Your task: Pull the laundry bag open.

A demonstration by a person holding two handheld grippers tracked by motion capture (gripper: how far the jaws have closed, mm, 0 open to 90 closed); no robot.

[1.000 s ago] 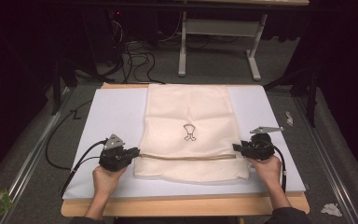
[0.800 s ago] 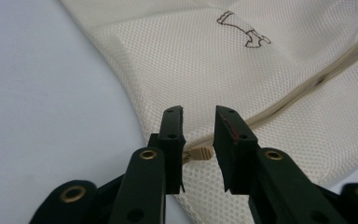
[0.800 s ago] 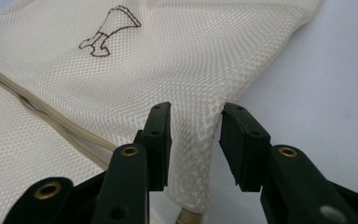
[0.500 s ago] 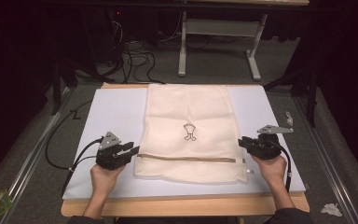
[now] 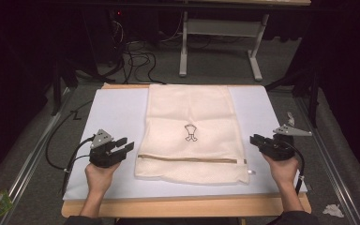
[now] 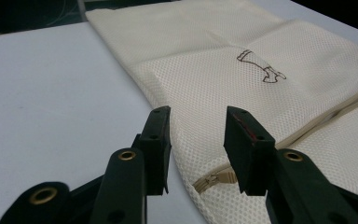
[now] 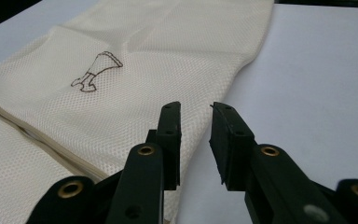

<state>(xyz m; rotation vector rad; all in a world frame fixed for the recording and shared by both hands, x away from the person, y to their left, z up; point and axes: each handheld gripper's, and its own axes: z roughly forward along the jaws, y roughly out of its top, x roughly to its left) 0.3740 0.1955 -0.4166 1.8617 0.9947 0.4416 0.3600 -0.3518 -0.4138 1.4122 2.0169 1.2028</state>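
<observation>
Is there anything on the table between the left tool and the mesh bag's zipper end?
Nothing visible. Bare white mat lies between the left tool and the mesh bag; its jaws stand open, with the zipper end just past them.

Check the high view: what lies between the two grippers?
The cream mesh bag lies flat between the left gripper and right gripper, on the white mat.

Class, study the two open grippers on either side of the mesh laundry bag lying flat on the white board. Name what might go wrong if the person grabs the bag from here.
1. The mesh bag lies flat, so the left gripper may slide over its edge and pinch nothing.
2. The zipper sits just ahead of that gripper's jaws and could snag.
3. The right gripper may close unevenly, skewing the bag on the white board.
</observation>
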